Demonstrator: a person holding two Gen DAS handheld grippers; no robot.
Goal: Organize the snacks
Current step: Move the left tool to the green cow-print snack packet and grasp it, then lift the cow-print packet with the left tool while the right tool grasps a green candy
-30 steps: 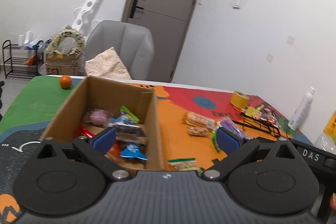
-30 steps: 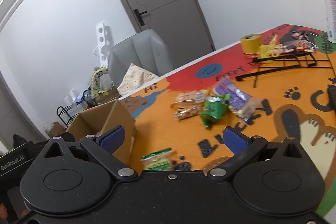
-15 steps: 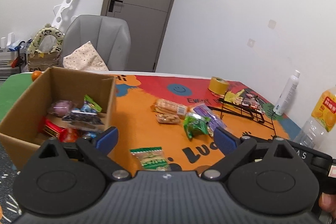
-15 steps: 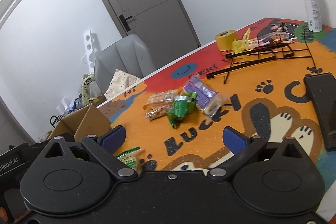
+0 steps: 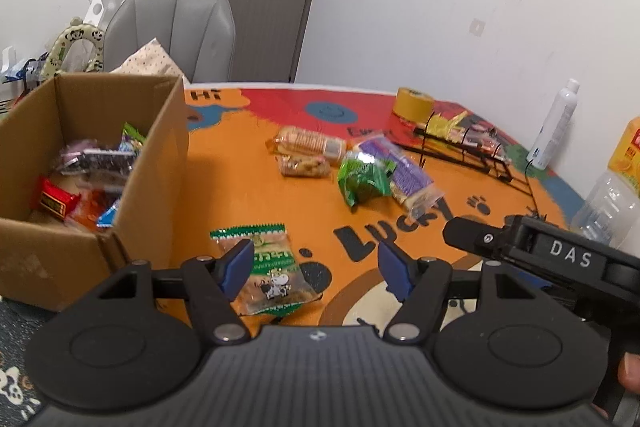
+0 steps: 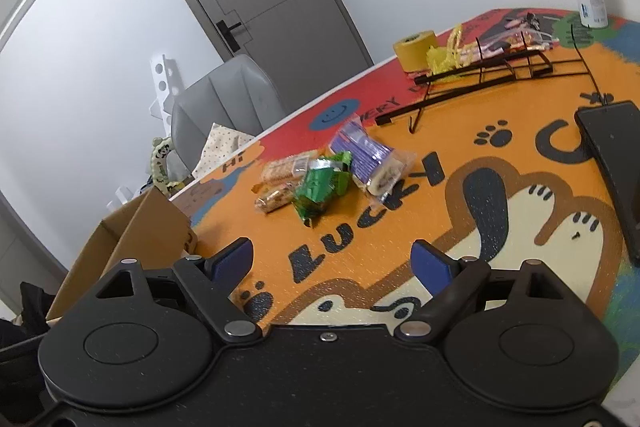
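A cardboard box holding several snack packets stands at the left of the orange mat; its corner shows in the right wrist view. My left gripper is open, low over the mat, with a green-and-clear snack packet lying by its left finger. Further off lie a green packet, a purple packet and two biscuit packs. My right gripper is open and empty, facing the same pile: green packet, purple packet.
A black wire rack and a yellow tape roll lie at the back right. A white spray bottle and a plastic drink bottle stand at the right. A black flat device lies on the mat. A grey chair stands behind the table.
Both grippers have swung right, away from the box and toward the loose snacks. The left gripper has come down close to the green-and-clear packet, and its fingers stand narrower than before.
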